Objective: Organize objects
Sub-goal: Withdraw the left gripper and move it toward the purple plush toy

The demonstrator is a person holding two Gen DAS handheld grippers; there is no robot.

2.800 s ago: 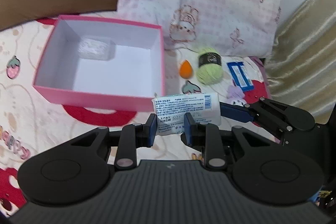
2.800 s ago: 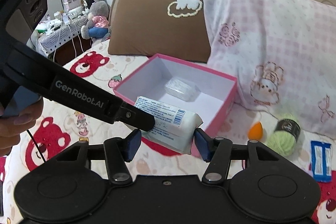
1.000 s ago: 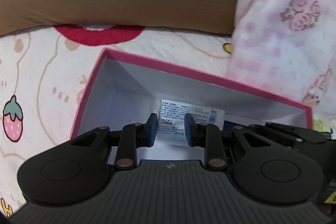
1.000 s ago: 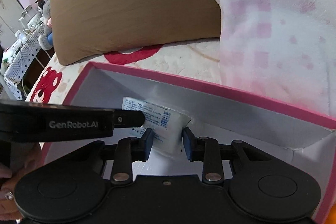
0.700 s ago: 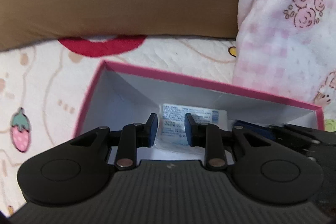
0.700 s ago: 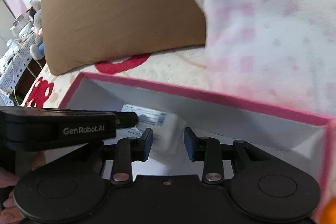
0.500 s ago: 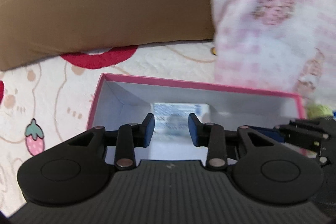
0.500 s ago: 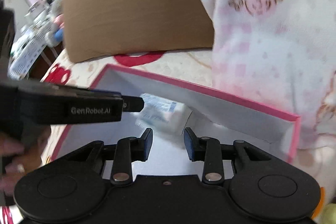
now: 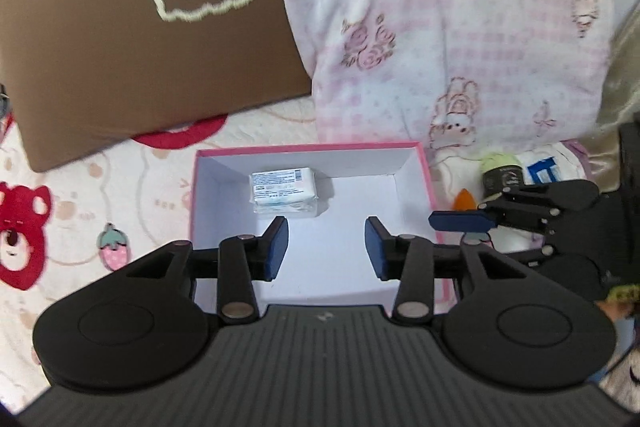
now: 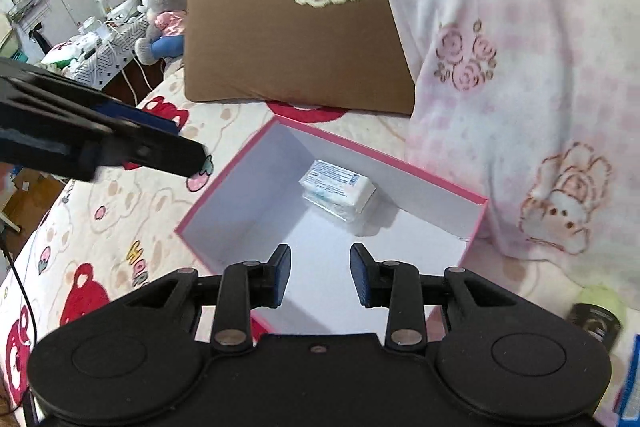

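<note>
An open pink box [image 9: 308,147] [image 10: 380,157] with a white inside sits on the bed. A white wrapped pack with a printed label [image 9: 284,193] [image 10: 338,189] lies in it against the far wall. My left gripper [image 9: 326,231] hovers above the box's near half; its jaws are opening and nothing is between them. My right gripper [image 10: 320,267] is also above the box, open and empty. In the left wrist view, the right gripper's blue finger [image 9: 460,221] shows over the box's right rim. The left gripper's finger [image 10: 160,147] crosses the right wrist view at the left.
A brown pillow [image 9: 120,67] and a pink checked pillow [image 9: 460,47] lean behind the box. Right of the box lie a green yarn ball [image 9: 502,171] [image 10: 596,311], an orange sponge [image 9: 464,199] and a blue packet [image 9: 544,171]. A plush toy [image 10: 160,11] sits far left.
Both grippers let go of the white pack inside the box and rose away from it. The left jaws have widened. The pack stays by the far wall.
</note>
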